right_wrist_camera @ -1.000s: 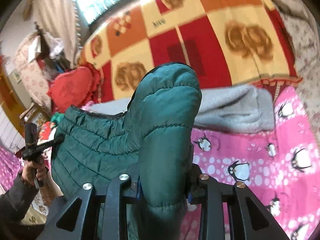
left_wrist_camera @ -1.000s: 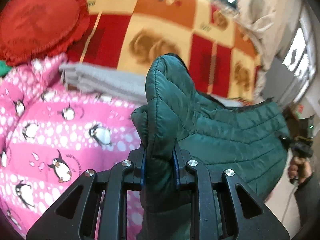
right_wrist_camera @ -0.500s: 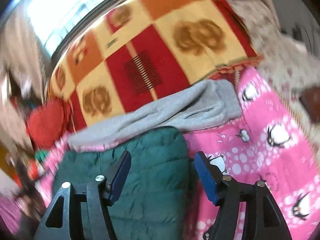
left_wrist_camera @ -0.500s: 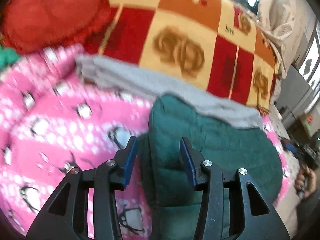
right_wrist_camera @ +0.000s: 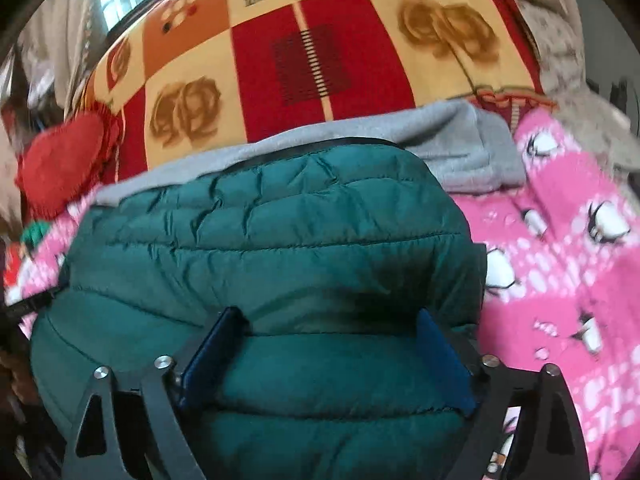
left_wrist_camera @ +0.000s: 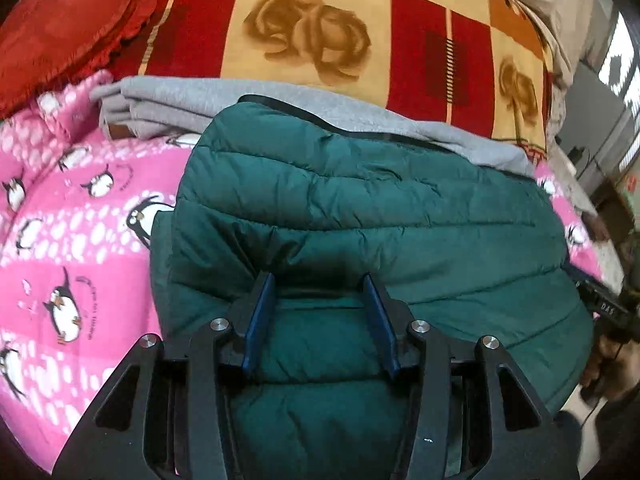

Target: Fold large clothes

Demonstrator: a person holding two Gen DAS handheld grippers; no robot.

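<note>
Left gripper [left_wrist_camera: 320, 320]: jaws are being spread, green puffer jacket [left_wrist_camera: 360, 216] lying between them w/o being pinched. Right gripper [right_wrist_camera: 328, 356]: jaws are opening wide, same jacket between, not pressed. Jacket is being left folded on the bed, on the pink penguin blanket [left_wrist_camera: 80, 208]; long axis running across both views, black-trimmed edge pointing away twd the grey garment [left_wrist_camera: 192, 100], which it is partly overlapping. Checked blanket [left_wrist_camera: 312, 32] is lying beyond; red heart cushion [left_wrist_camera: 68, 28] at far left.
</note>
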